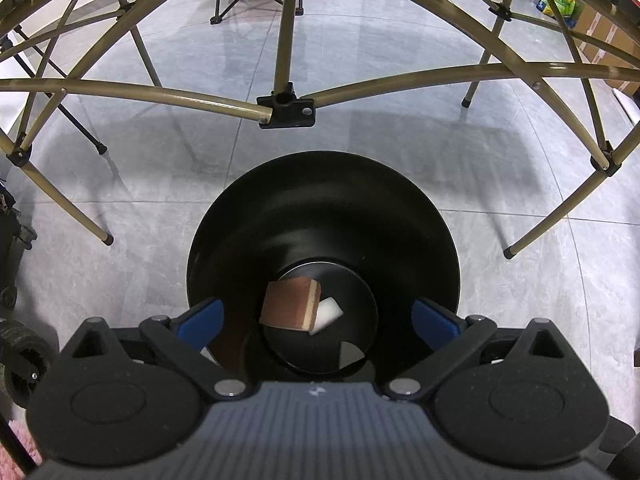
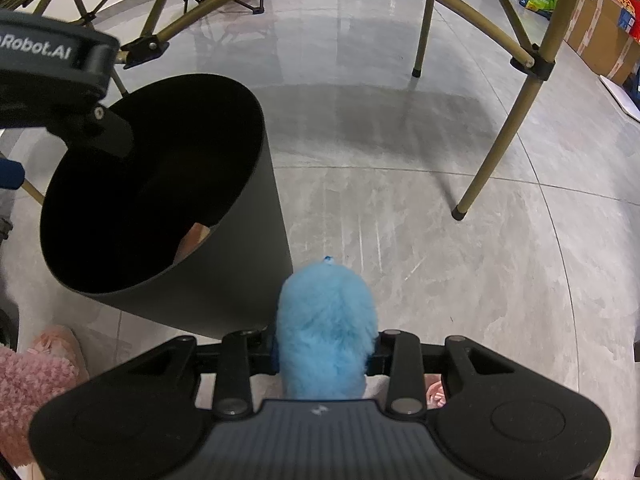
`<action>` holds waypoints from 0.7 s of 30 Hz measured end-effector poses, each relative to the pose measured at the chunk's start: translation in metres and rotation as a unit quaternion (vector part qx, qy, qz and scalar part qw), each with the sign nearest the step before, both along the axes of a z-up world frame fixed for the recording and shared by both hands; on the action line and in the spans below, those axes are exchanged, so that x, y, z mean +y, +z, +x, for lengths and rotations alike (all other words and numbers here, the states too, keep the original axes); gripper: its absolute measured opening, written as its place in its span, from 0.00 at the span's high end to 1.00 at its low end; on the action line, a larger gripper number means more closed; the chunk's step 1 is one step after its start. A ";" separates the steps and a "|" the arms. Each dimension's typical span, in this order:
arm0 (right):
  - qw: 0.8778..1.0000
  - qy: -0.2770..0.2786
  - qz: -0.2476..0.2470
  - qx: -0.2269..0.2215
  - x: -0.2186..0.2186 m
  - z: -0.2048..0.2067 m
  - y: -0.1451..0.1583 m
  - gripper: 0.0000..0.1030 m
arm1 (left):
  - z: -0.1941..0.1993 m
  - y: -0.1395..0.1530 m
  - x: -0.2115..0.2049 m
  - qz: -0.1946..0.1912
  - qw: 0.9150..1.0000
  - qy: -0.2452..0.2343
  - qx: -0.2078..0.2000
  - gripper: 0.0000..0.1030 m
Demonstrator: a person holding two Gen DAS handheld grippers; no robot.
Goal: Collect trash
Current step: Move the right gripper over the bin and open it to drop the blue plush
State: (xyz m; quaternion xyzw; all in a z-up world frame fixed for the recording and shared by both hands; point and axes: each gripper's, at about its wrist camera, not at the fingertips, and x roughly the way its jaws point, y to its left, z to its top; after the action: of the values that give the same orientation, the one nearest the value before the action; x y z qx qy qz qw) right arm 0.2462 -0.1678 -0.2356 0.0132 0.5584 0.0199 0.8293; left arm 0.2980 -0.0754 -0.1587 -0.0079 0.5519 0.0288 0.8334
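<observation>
The step in hand is the deposit of trash into the bin (image 1: 320, 216). The left tool (image 1: 318, 316) hangs directly over the bin's open mouth with its jaws spread wide and nothing between them; its load appears to be released. At the bottom of the bin lie three visible items: one brown sponge block (image 1: 290, 304) with a pale edge, one white piece (image 1: 329, 314) touching its right side, and one small grey wedge (image 1: 350, 354) nearer the camera.

The right tool (image 2: 325, 356) is clenched on one fluffy blue object (image 2: 326, 320), held just to the right of the bin's outer wall (image 2: 240, 264) and above the grey tiled floor (image 2: 440, 200). This object is not yet over the opening.

The next move likely calls for carrying the right tool leftward and up over the rim, clear of the left tool, then opening the jaws so the blue object drops inside. The left tool should probably withdraw first, since it occupies the space above the mouth.

Count: one bin, two tools, three items inside, one item still in hand. A folding frame of tan tubes (image 1: 280, 32) stands on the far side.
</observation>
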 end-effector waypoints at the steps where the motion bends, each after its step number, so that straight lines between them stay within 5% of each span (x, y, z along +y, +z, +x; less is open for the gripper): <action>1: 1.000 0.001 0.000 -0.001 0.000 -0.001 0.000 0.67 | 0.000 0.000 0.000 0.000 1.000 -0.001 0.000 0.00; 21: 0.999 0.015 0.012 -0.032 0.002 -0.012 0.019 0.67 | -0.019 0.016 0.020 0.014 0.999 -0.001 -0.033 0.00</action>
State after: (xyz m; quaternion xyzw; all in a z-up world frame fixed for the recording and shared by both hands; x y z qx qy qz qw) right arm 0.2344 -0.1661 -0.2161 0.0139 0.5313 0.0399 0.8462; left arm 0.2790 -0.0555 -0.1425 0.0036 0.5240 0.0355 0.8510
